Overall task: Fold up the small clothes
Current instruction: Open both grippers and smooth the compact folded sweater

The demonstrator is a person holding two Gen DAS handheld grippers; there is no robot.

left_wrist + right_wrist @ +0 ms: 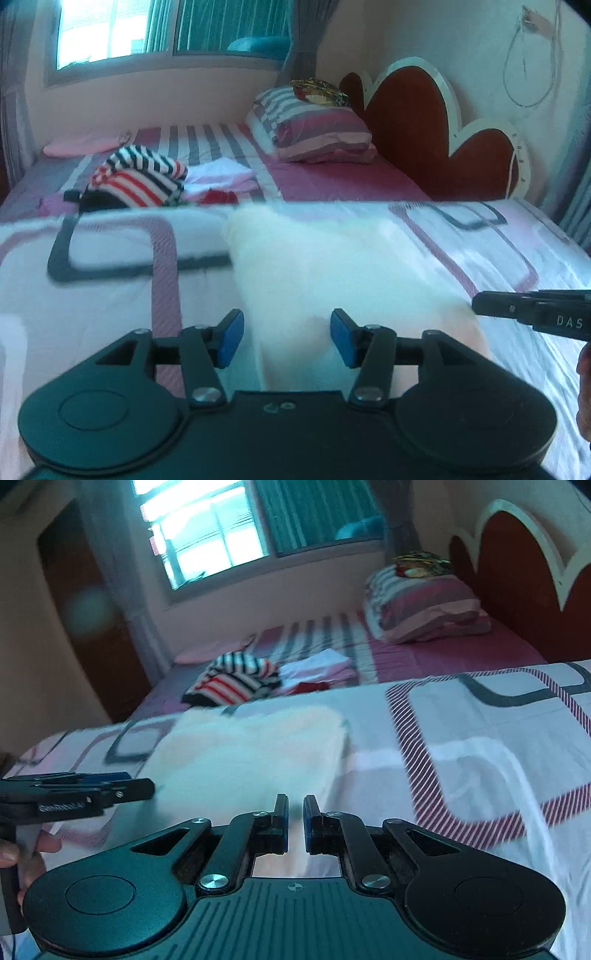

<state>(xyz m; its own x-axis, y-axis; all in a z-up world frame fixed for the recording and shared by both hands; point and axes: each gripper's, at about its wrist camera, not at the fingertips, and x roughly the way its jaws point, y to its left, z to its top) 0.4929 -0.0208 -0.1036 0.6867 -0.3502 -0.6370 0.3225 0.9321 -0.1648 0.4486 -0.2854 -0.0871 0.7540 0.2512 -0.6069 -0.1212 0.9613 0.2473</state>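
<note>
A small white garment (325,266) lies flat on the patterned bed cover, also in the right wrist view (251,753). My left gripper (287,338) is open, its blue pads wide apart above the garment's near edge, holding nothing. My right gripper (295,821) has its jaws nearly together with a narrow gap and nothing visible between them, at the garment's near right corner. The right gripper also shows from the side in the left wrist view (480,304). The left gripper shows from the side in the right wrist view (147,788).
A pile of clothes lies further back on the bed: a red, white and navy striped piece (144,177) and folded white and pink pieces (221,177). A striped pillow (314,129) rests by the red headboard (413,125). A window (110,33) is behind.
</note>
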